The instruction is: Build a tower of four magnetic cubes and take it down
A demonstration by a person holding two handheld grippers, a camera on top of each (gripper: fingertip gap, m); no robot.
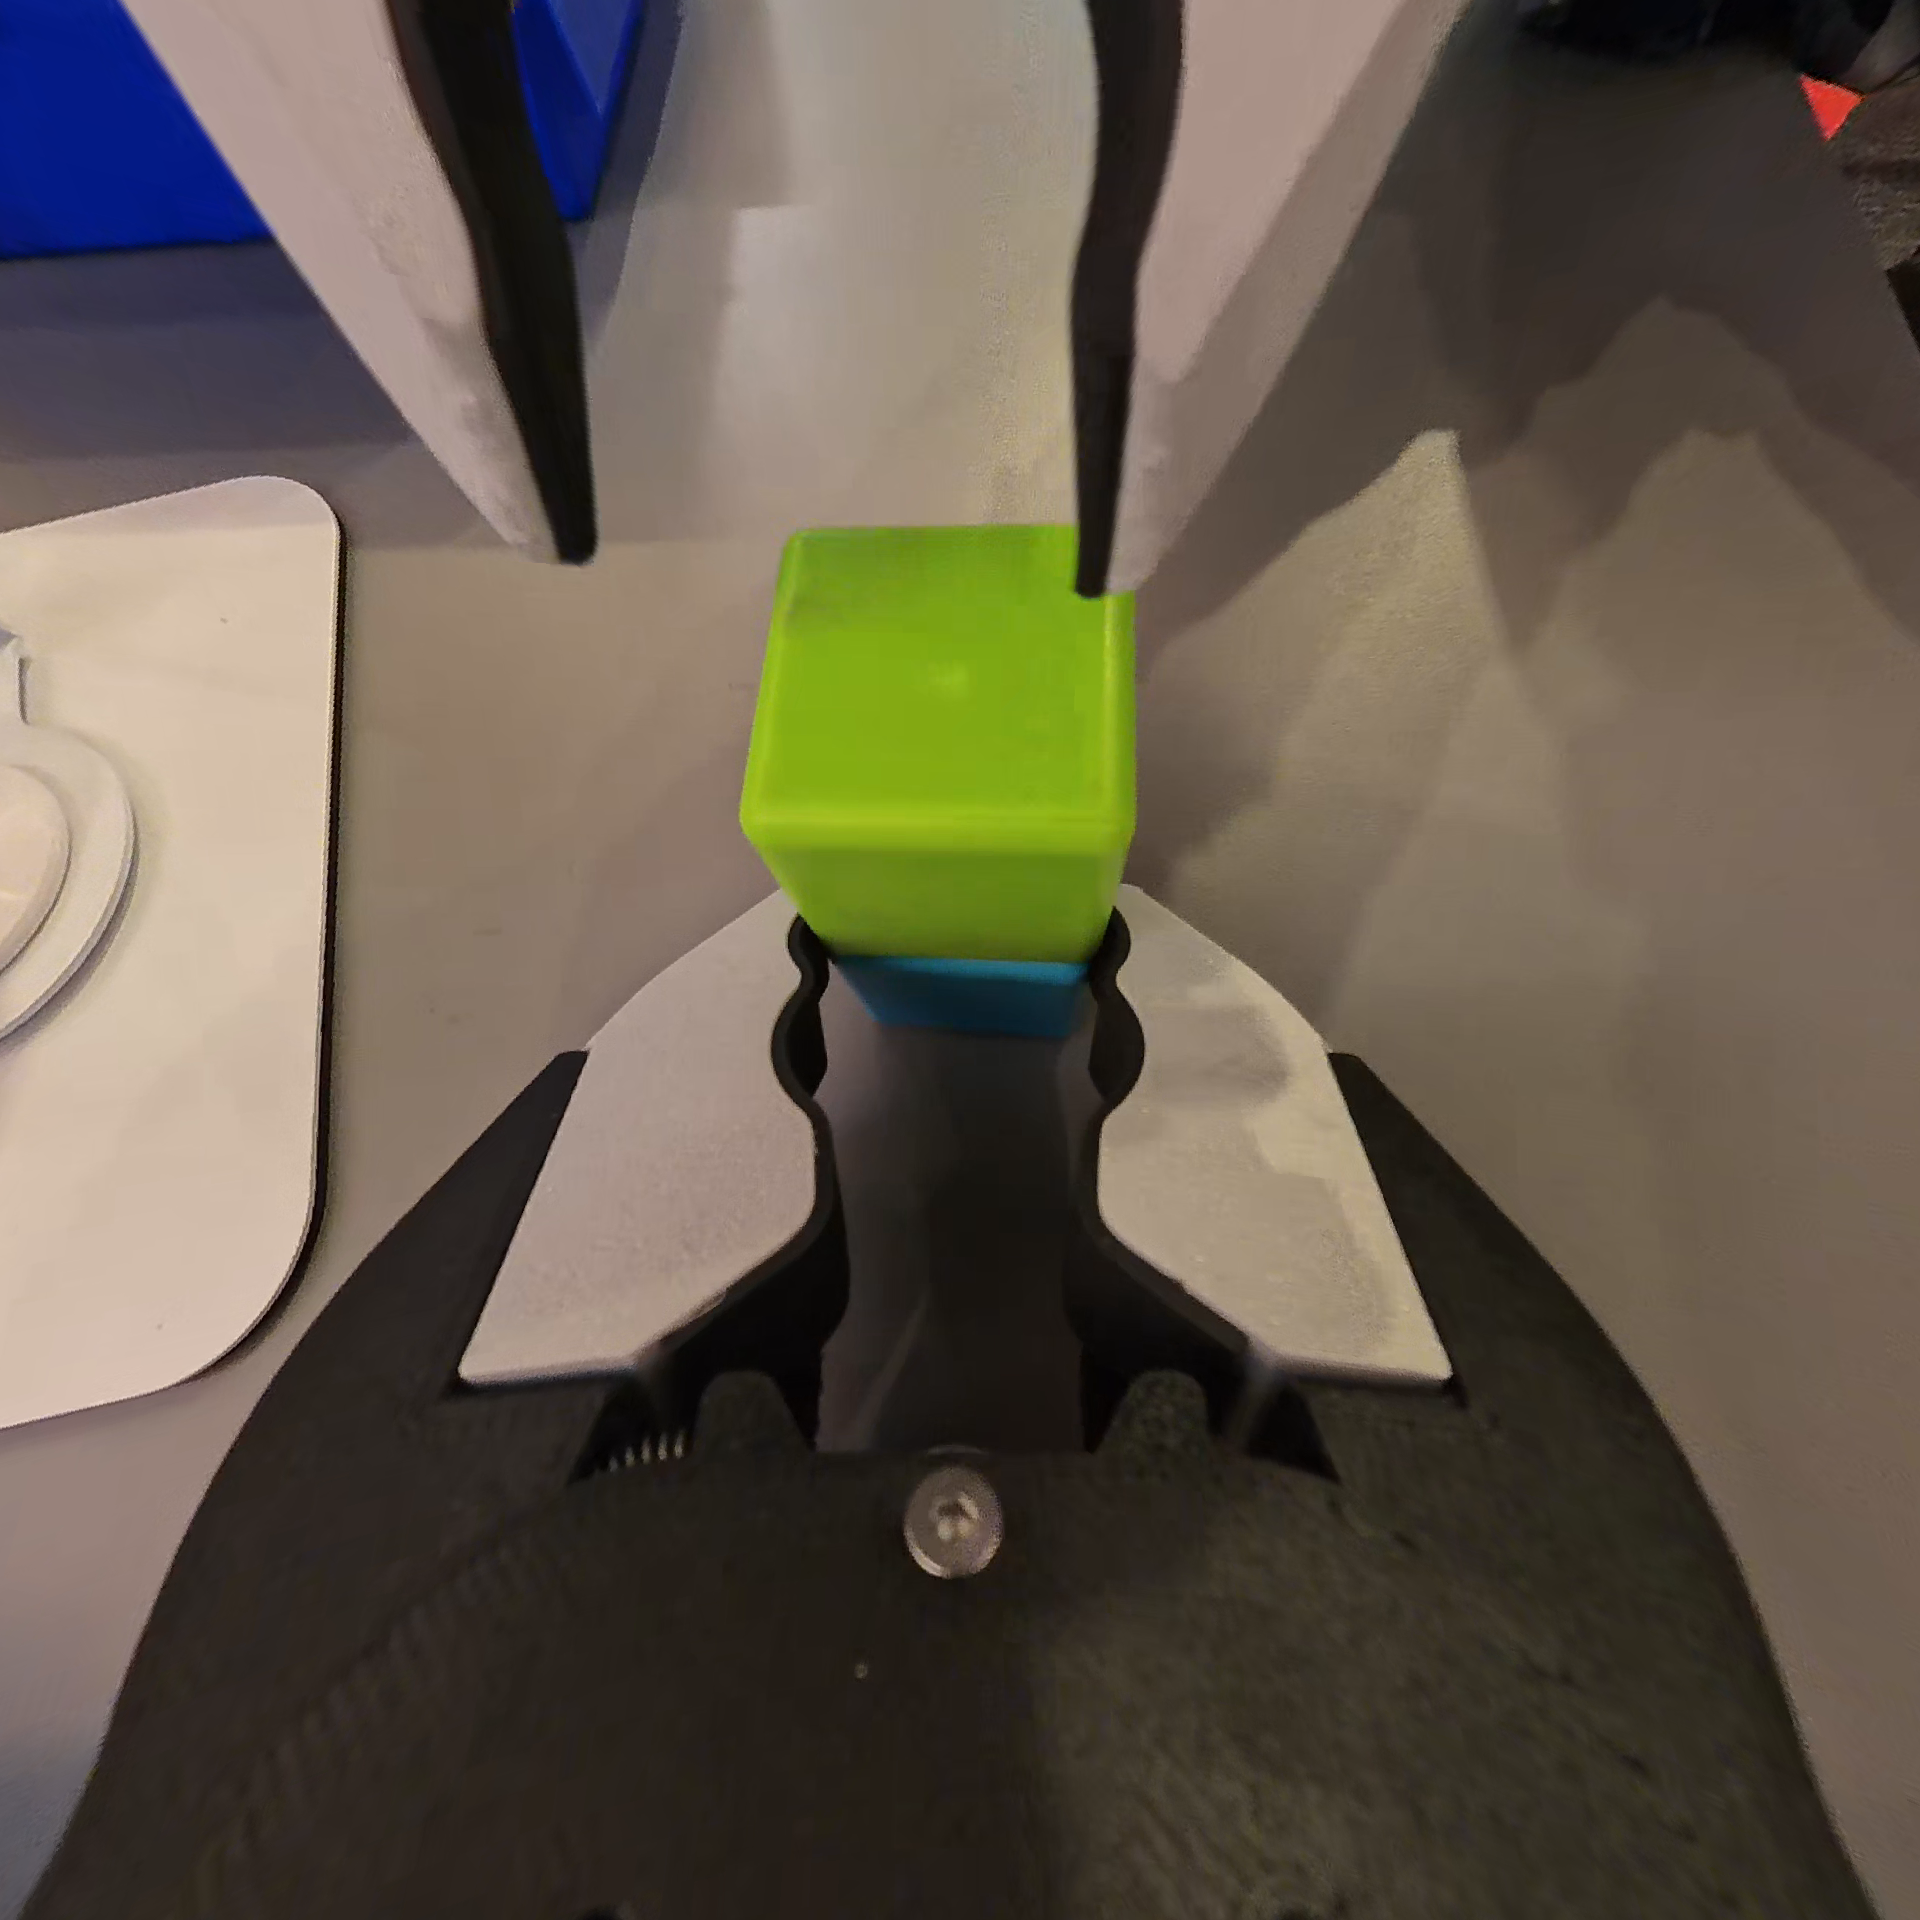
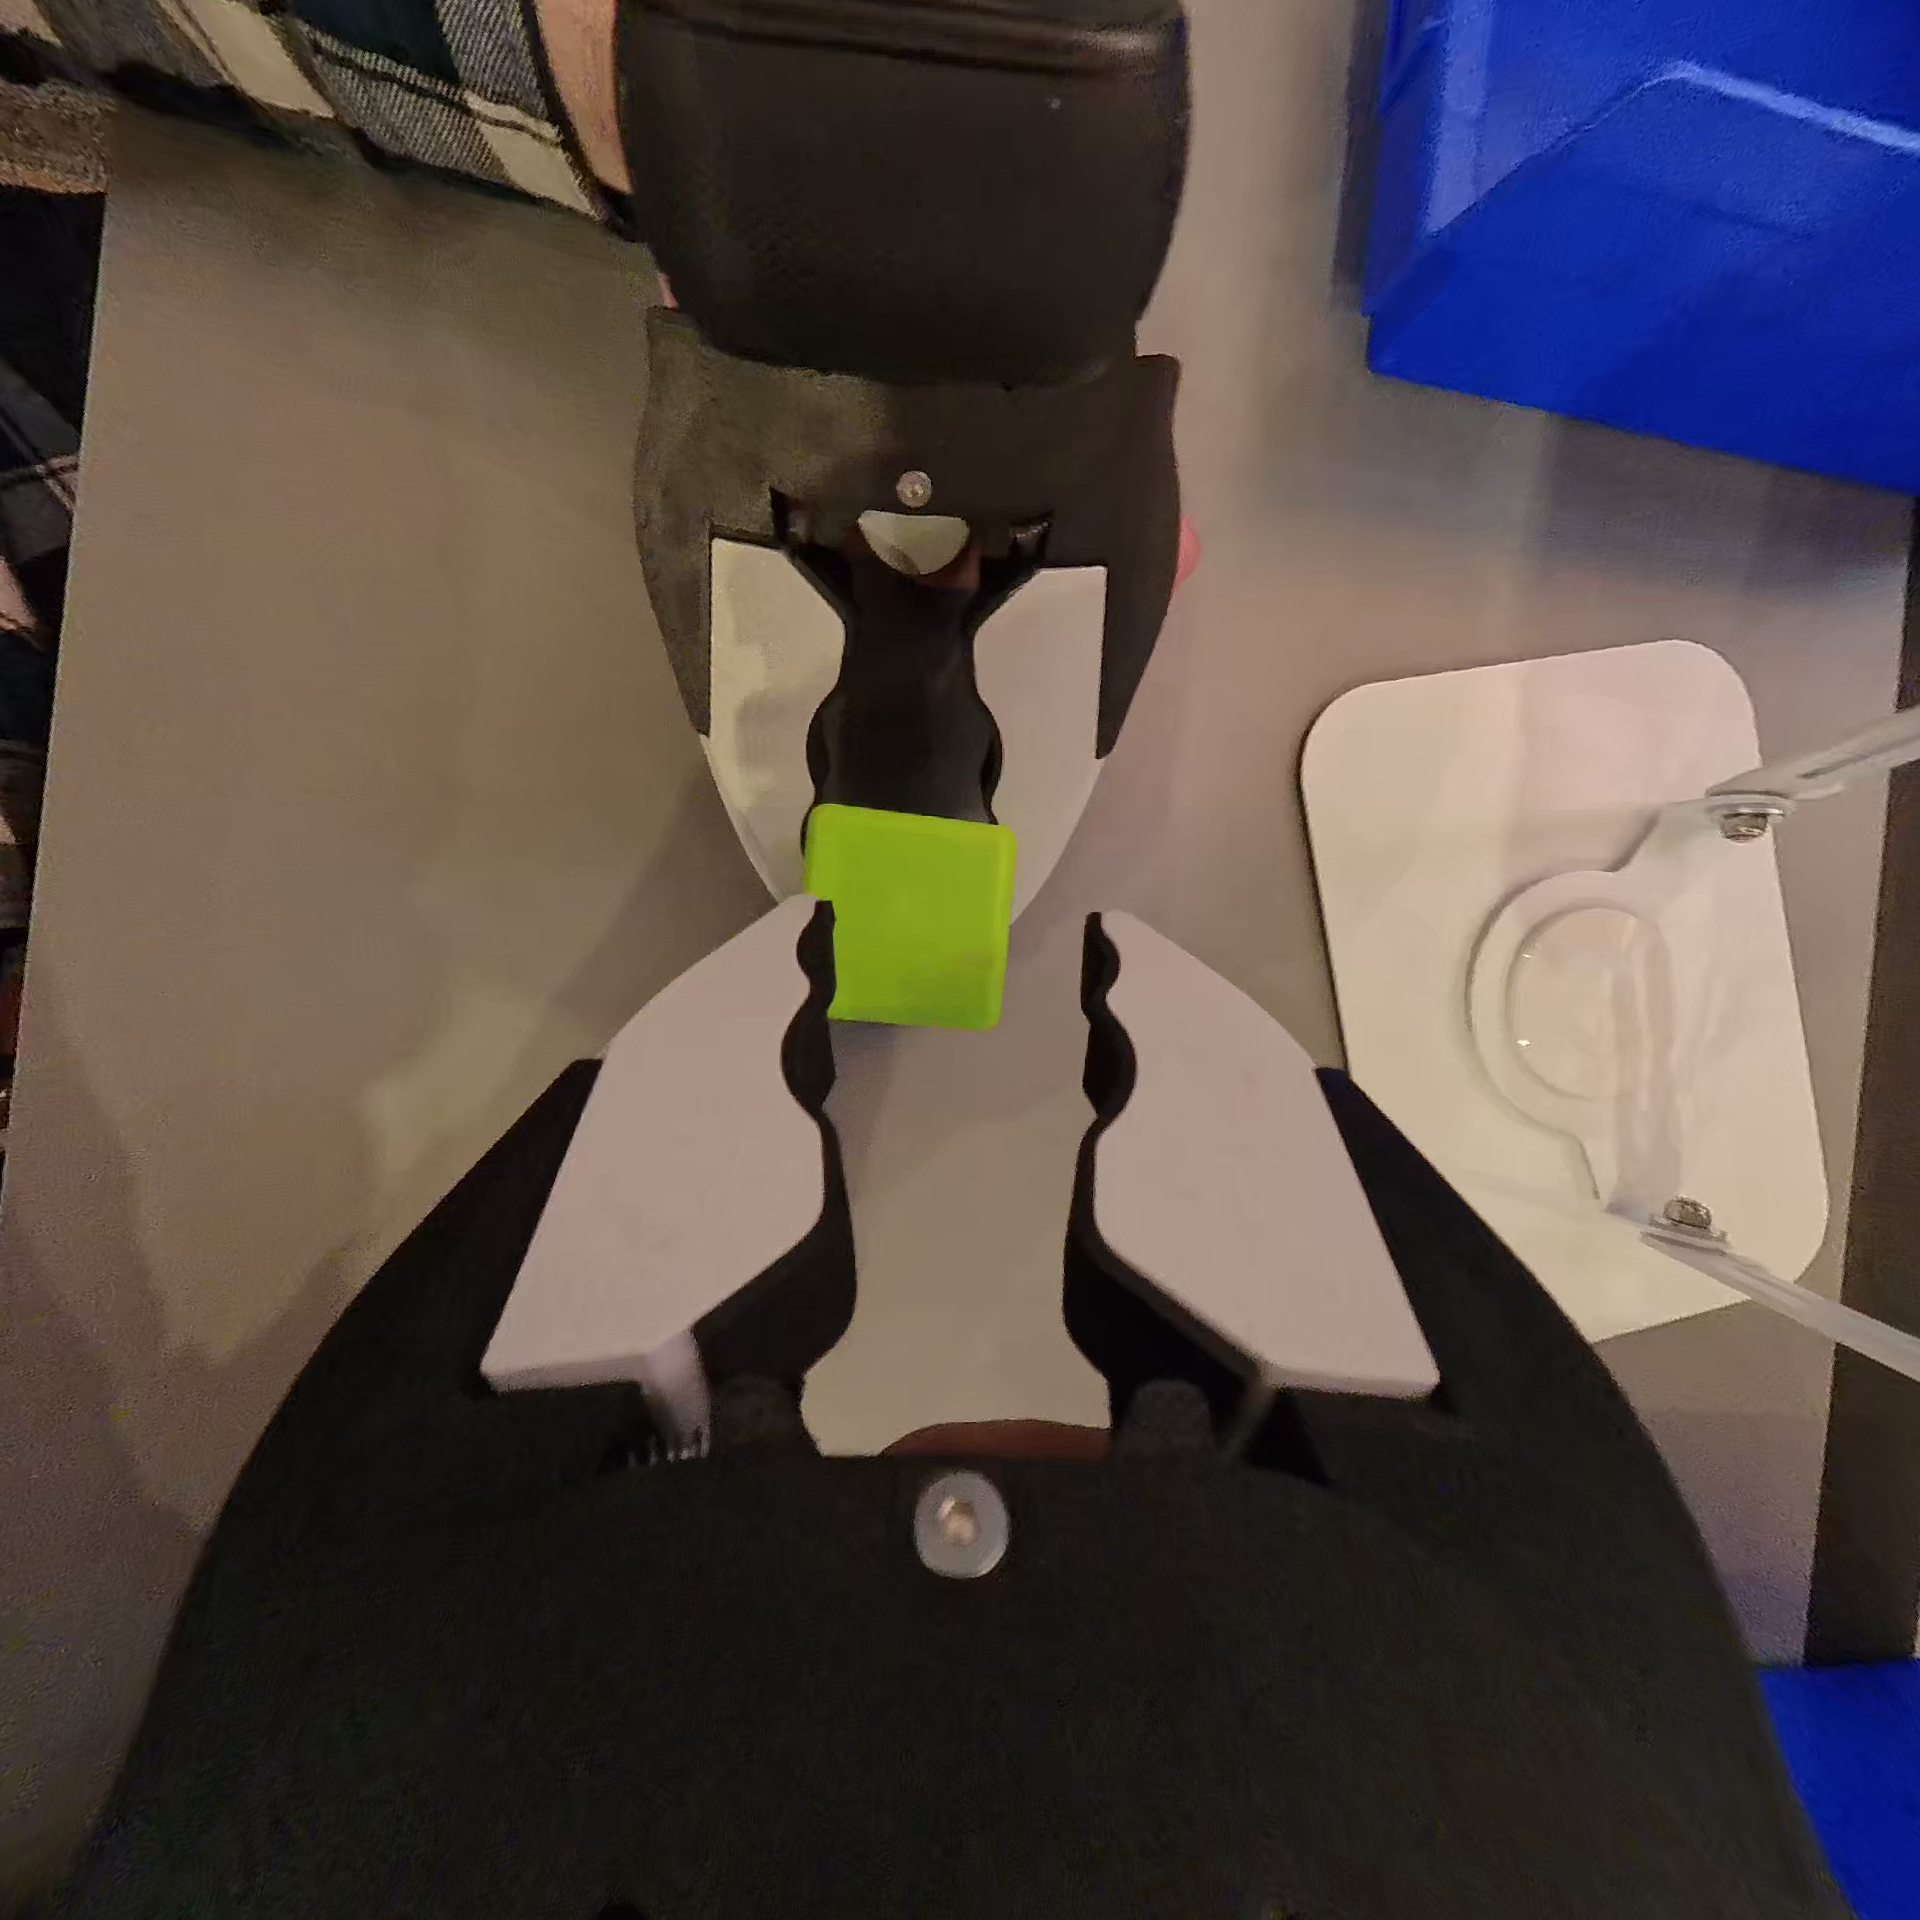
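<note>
A green cube (image 1: pixel 935 717) sits on a blue cube (image 1: pixel 961 997), stacked on the grey table (image 1: pixel 1455 831). Anything below the blue cube is hidden. My left gripper (image 1: pixel 958 940) reaches in from the near side, and its fingertips press the blue cube's two sides just under the green cube. My right gripper (image 1: pixel 831 566) comes from the far side, open, with one fingertip (image 1: pixel 1091 582) at the green cube's far right top corner. In the right wrist view I look down on the green cube (image 2: pixel 920 925). The open right gripper (image 2: pixel 956 920) hovers over it and the left gripper (image 2: pixel 904 800) lies beyond.
A white pad with a clear plastic stand (image 1: pixel 156 935) lies to the left of the stack and shows in the right wrist view (image 2: pixel 1558 987) too. A blue bin (image 2: pixel 1662 208) stands behind it. A person's plaid sleeve (image 2: pixel 364 83) is at the table edge. The left gripper's tips are roughly 8 cm from the right gripper's.
</note>
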